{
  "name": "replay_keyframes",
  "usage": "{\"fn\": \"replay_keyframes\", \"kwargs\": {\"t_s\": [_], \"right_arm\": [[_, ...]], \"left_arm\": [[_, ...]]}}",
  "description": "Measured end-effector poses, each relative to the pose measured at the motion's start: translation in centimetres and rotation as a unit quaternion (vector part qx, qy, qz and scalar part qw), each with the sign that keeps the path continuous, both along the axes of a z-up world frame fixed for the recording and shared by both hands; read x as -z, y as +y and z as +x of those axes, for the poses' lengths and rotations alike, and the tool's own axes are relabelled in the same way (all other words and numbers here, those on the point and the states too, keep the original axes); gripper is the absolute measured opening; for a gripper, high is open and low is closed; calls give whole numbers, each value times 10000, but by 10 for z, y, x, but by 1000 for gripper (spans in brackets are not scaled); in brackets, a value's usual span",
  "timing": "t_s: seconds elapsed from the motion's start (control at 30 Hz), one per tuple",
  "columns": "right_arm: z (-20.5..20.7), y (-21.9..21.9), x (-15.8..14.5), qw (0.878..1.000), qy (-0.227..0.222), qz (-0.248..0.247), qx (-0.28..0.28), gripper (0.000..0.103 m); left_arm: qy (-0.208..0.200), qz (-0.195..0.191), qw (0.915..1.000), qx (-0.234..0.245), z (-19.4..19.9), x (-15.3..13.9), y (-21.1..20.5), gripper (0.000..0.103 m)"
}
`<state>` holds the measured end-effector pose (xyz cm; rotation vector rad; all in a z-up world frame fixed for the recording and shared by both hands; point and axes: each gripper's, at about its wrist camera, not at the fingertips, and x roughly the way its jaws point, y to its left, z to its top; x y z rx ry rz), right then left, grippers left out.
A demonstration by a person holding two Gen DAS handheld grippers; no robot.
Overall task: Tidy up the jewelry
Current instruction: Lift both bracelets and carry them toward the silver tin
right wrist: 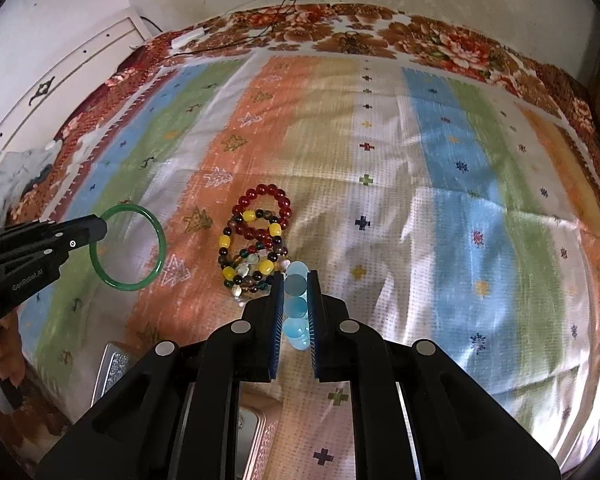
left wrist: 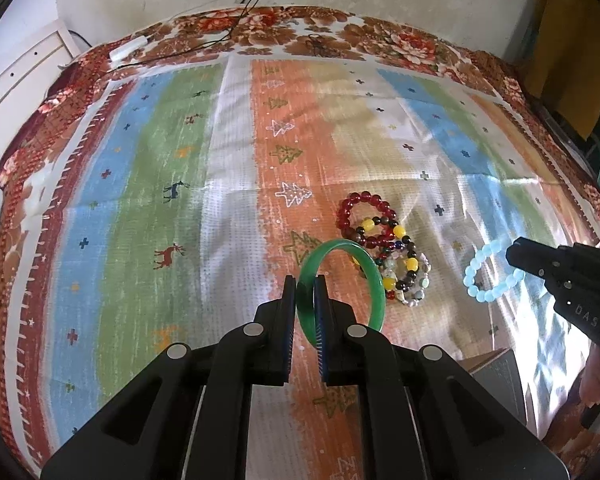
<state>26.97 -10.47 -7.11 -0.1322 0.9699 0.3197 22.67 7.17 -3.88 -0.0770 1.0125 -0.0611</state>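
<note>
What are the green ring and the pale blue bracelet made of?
The green bangle looks like jade or coloured glass: one smooth, glossy, translucent hoop. The pale blue bracelet looks like milky glass or stone beads, round and softly glowing; plastic is possible for either.

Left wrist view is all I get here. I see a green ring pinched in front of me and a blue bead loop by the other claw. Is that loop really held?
Observer: Yes. In the right wrist view the right gripper is shut on the light blue bead bracelet, beads squeezed between its pads.
Operator: Does my green ring look whole from there?
Observer: The green bangle shows as a full circle, hanging from the left gripper above the striped cloth.
Operator: Anything near me that I miss?
Observer: Two shiny boxes sit at the near edge, a silver box and a pinkish box.
</note>
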Motion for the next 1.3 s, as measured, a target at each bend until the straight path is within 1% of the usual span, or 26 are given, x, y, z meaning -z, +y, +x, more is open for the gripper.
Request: {"fn": "replay_keyframes", "kwargs": {"t_s": [0.23, 0.43, 0.63, 0.73, 1.03, 1.3], "right_arm": [[-14, 0, -12, 9998, -157, 100, -79, 12], [-28, 1, -23, 9993, -269, 198, -185, 12], [-51, 2, -34, 9982, -390, 305, -346, 12], [-60, 2, -35, 9978, -396, 347, -397, 12], [-87, 6, -38, 9965, -390, 450, -594, 12], [-106, 5, -31, 9958, -298, 539, -679, 12]], "left_arm": [[-158, -76, 9998, 9, -14, -12, 1, 9], [-309, -90, 9993, 166, -28, -22, -9, 9], [-430, -75, 9986, 295, -45, -29, -19, 9], [-498, -79, 9982, 322, -53, -32, -22, 9], [-531, -54, 9972, 525, -76, -33, -39, 9], [-488, 38, 9961, 728, -96, -27, -54, 9]]}}
